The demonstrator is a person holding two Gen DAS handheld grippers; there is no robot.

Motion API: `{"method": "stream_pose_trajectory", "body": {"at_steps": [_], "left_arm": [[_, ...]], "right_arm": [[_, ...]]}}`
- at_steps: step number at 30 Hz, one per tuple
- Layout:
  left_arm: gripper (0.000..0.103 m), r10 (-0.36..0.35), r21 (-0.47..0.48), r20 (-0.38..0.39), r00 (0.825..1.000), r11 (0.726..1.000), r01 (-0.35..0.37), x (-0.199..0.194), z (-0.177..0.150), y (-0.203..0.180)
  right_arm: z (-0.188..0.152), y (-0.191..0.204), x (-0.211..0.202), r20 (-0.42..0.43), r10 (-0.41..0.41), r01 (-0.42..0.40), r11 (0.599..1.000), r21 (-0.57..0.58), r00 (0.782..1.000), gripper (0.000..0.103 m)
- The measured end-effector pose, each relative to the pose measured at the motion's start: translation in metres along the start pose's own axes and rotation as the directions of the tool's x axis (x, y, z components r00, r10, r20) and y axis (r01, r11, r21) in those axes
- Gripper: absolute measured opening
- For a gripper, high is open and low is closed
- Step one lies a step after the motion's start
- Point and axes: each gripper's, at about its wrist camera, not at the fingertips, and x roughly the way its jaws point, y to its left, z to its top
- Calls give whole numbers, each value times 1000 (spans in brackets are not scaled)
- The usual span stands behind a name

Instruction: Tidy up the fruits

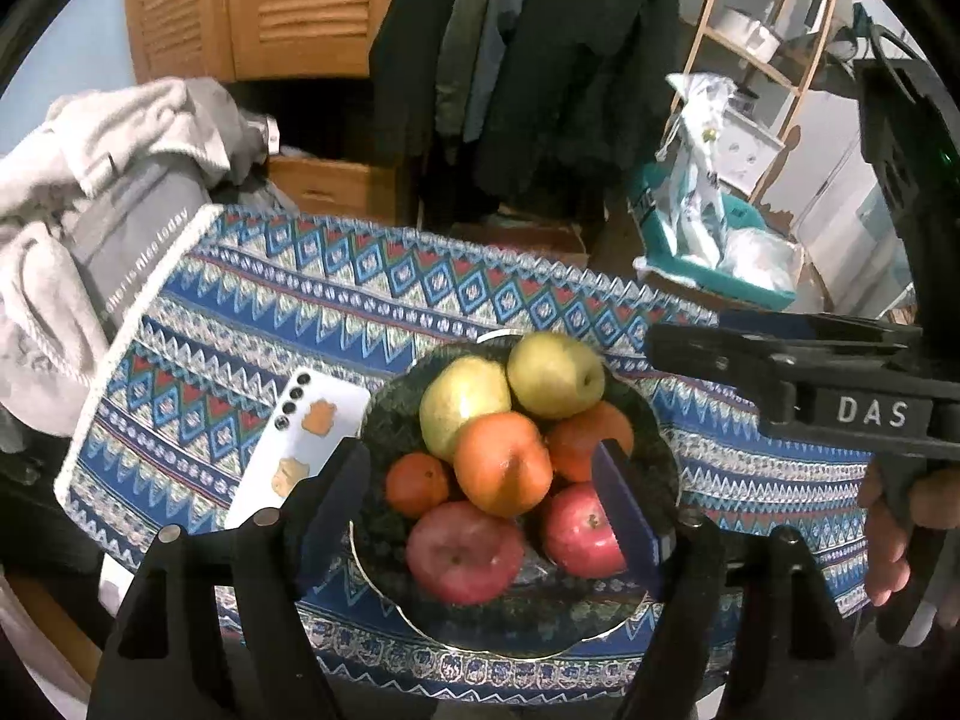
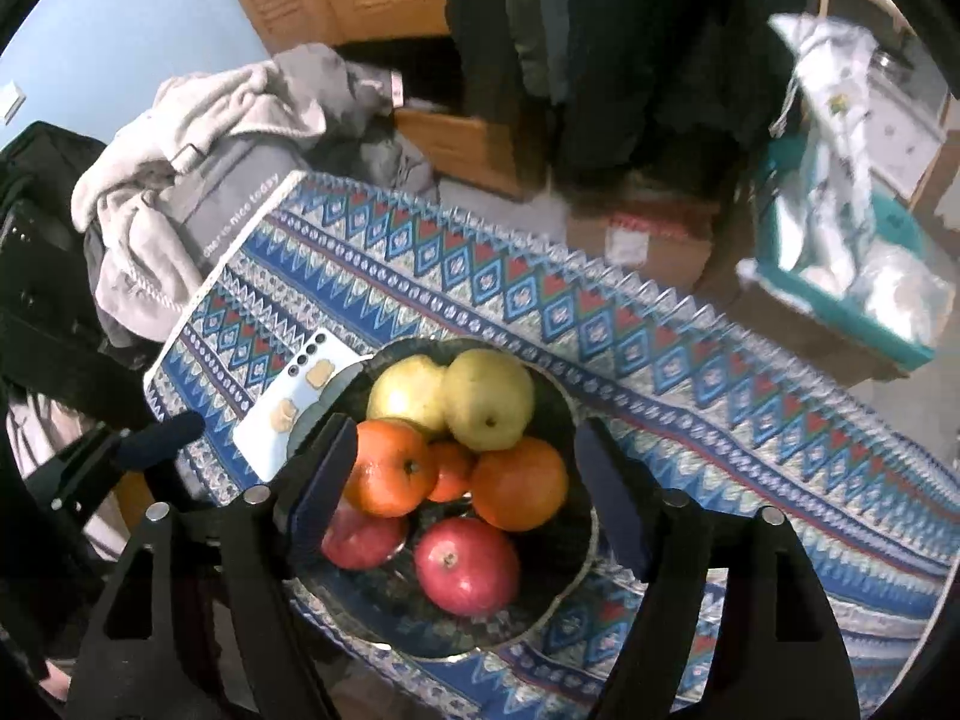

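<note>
A dark green bowl (image 1: 384,414) (image 2: 558,396) on a patterned blue cloth holds two yellow-green apples (image 1: 462,396) (image 2: 489,399), two oranges (image 1: 501,462) (image 2: 519,483), a small tangerine (image 1: 417,483) (image 2: 450,471) and two red apples (image 1: 465,552) (image 2: 468,564). My left gripper (image 1: 480,504) hangs open above the bowl with nothing held. From the right wrist view its tip (image 2: 168,435) shows at the left. My right gripper (image 2: 468,489) is also open over the fruit and holds nothing. It reaches in from the right (image 1: 684,339) in the left wrist view, with a hand (image 1: 900,516) on its grip.
A white phone (image 1: 306,438) (image 2: 288,408) lies face down just left of the bowl. Grey clothes (image 1: 90,192) are heaped at the table's left end. Beyond the far edge are hanging coats, a cardboard box (image 2: 642,234) and a teal crate (image 1: 720,258) with bags.
</note>
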Motion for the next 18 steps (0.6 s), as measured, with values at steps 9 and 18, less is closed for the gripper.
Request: {"method": "stream_pose_trajectory", "body": {"at_steps": [9, 18], "left_arm": [[82, 12, 19, 89, 996, 1000, -14, -42, 8, -11], [92, 40, 63, 191, 981, 997, -53, -83, 16, -31]], "right_arm": [[-8, 6, -65, 144, -16, 22, 999, -41, 989, 83], [-13, 2, -119, 273, -17, 31, 998, -49, 962, 87]]}}
